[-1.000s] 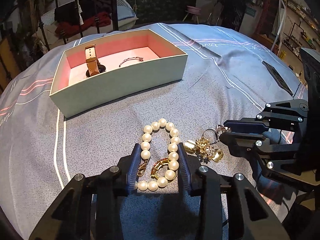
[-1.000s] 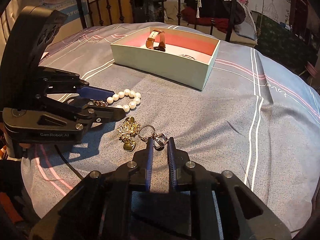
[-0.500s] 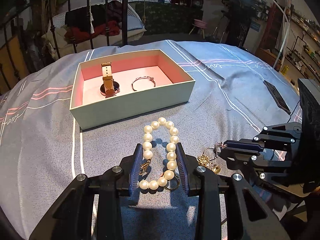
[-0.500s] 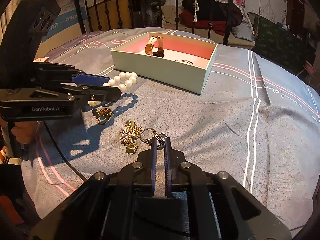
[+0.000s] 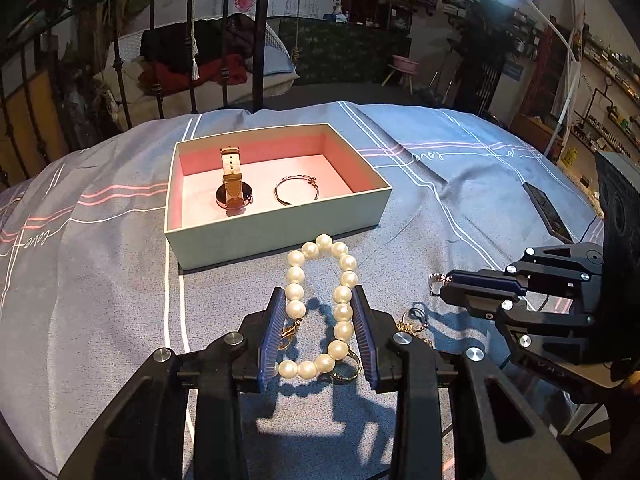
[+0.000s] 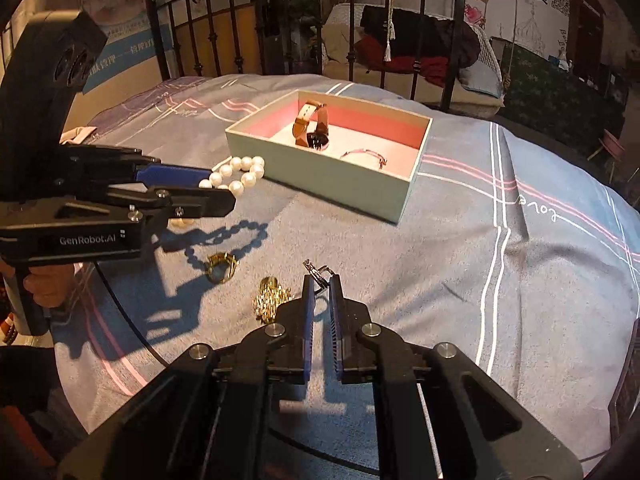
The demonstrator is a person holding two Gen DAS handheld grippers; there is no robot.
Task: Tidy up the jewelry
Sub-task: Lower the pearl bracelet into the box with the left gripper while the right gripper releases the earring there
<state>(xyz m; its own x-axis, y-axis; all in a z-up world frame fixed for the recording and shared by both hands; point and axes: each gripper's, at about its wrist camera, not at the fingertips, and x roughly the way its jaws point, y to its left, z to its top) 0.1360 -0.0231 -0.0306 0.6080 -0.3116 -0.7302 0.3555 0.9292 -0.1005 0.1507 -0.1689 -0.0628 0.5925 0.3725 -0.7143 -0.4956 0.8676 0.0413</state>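
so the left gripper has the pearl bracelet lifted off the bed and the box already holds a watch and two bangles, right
Not quite: the box holds the watch and only one bangle, as the left wrist view shows. The left gripper does hold the pearl bracelet lifted.

A bed point(image 5: 100, 280) is covered by a grey-blue sheet with white and pink stripes. A dark phone point(image 5: 546, 210) is laid flat on it. Behind a black iron bedframe point(image 6: 352, 20), red and black clothes point(image 5: 192, 60) are piled.

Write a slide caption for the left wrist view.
Left gripper holds pearl bracelet before box containing watch and bangle.
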